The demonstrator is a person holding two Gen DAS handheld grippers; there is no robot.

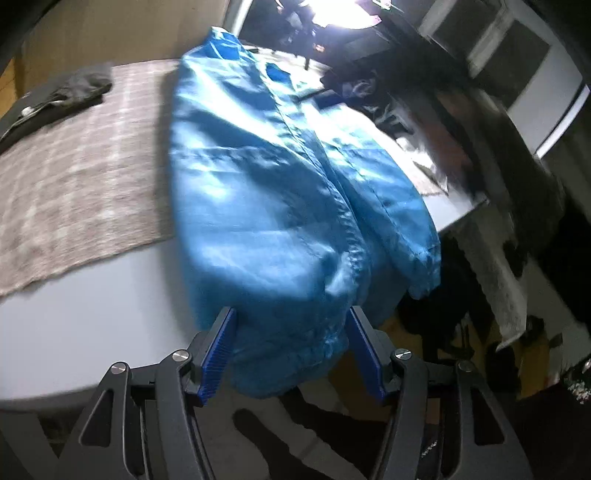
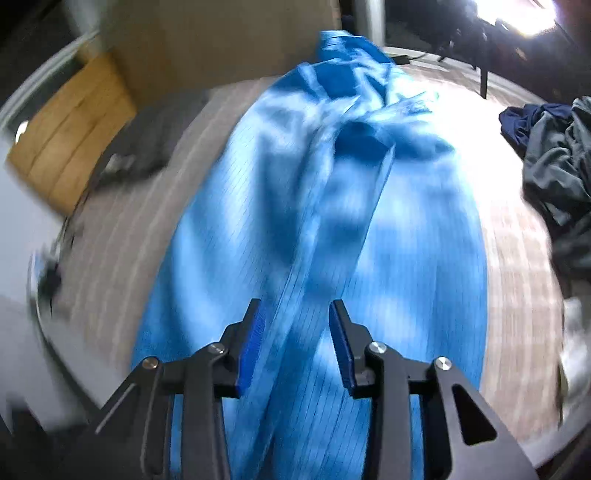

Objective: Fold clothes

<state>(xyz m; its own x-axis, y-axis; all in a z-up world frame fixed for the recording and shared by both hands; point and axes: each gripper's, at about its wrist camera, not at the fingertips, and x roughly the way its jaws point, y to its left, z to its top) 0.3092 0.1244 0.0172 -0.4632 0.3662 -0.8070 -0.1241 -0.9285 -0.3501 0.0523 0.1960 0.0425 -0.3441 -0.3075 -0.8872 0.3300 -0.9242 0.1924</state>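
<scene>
Blue garment (image 1: pixel 280 192) stretched over checked cloth (image 1: pixel 74 166) on grey table (image 1: pixel 92 314). Left gripper (image 1: pixel 291 350), right gripper (image 2: pixel 297 343): jaws spread, fabric between. Clothes pile (image 2: pixel 554 166) at right.

Round grey table (image 1: pixel 92 310), partly covered by a beige checked cloth (image 1: pixel 74 184). Beyond the far edge, a plain beige wall (image 2: pixel 229 48) and a strong white glare (image 1: pixel 332 11) washing out the top of both views. At the right of the left wrist view, white-framed dark window panes (image 1: pixel 506 48). Low against the wall in the right wrist view, a wooden panel (image 2: pixel 70 136). Under the table, pale floor (image 1: pixel 295 435) crossed by dark shadows. Blurred throughout.
</scene>
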